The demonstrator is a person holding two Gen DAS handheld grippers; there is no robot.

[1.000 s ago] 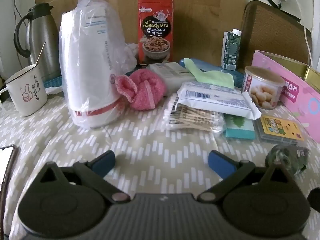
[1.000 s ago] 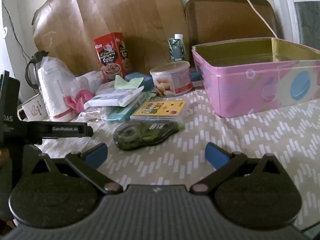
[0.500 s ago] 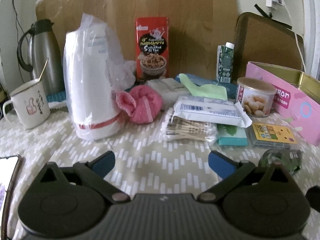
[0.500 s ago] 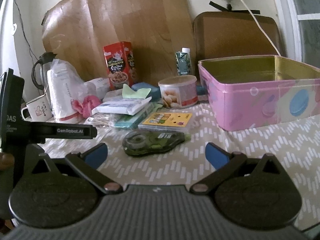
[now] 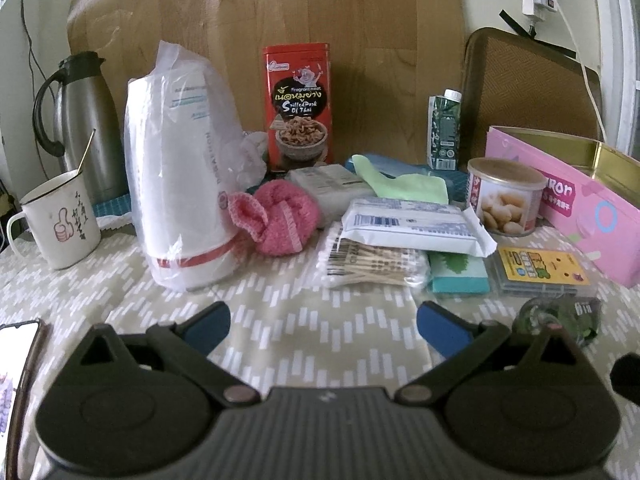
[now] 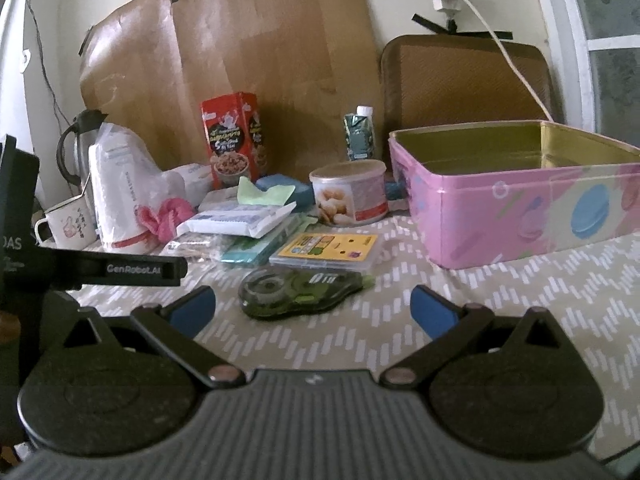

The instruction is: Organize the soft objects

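Observation:
A pink knitted soft ball [image 5: 280, 218] [image 6: 166, 216] lies mid-table beside a tall white roll in plastic wrap [image 5: 180, 168] [image 6: 116, 192]. A light green cloth [image 5: 400, 184] [image 6: 262, 194] rests on a blue pack behind a white wipes packet [image 5: 412, 226] [image 6: 240, 220]. Under that packet lie a cotton swab bag [image 5: 372, 266] and a teal tissue pack [image 5: 458, 276]. An open pink tin box [image 6: 520, 208] [image 5: 568, 196] stands at the right. My left gripper [image 5: 322, 322] is open and empty, well short of the pile. My right gripper [image 6: 312, 308] is open, just behind a green tape dispenser [image 6: 300, 286].
A red snack box [image 5: 298, 106], a round nut can [image 5: 504, 202], a small carton [image 5: 444, 130], a steel flask [image 5: 80, 120] and a white mug [image 5: 60, 224] ring the pile. A yellow card case [image 5: 540, 270] lies near the tin. A phone [image 5: 16, 372] lies at the left edge.
Both grippers have pulled back and tilted up a little, so the objects look slightly farther and lower in view. Nothing on the table has moved, and both grippers stay open.

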